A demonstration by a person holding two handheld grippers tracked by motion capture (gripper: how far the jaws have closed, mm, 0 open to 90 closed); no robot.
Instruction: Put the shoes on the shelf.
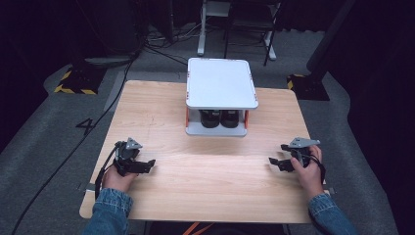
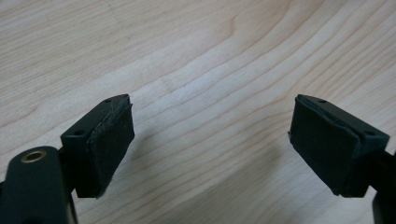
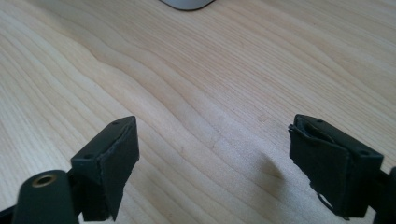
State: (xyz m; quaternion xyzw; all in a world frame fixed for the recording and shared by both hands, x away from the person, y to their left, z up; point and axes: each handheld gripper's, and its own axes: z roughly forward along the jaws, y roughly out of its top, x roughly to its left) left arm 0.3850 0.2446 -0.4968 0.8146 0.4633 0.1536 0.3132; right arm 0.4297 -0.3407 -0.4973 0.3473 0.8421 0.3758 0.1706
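Denim sleeves at the bottom edge, both hands low on the wooden surface (image 1: 205,181). Left claw (image 1: 147,165) and right claw (image 1: 276,163) are spread wide, pinching nothing. Looks like the starting step; next is reaching forward to the white two-tier rack (image 1: 221,83), well apart at the far side.

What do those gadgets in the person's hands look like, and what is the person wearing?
Each hand holds a black gadget: the left gripper and the right gripper. Each carries a grey three-cornered plate on top and ends in two black blocky jaws with flat, dark rubbery pads. A black cable trails from the left one. The person wears blue denim sleeves.
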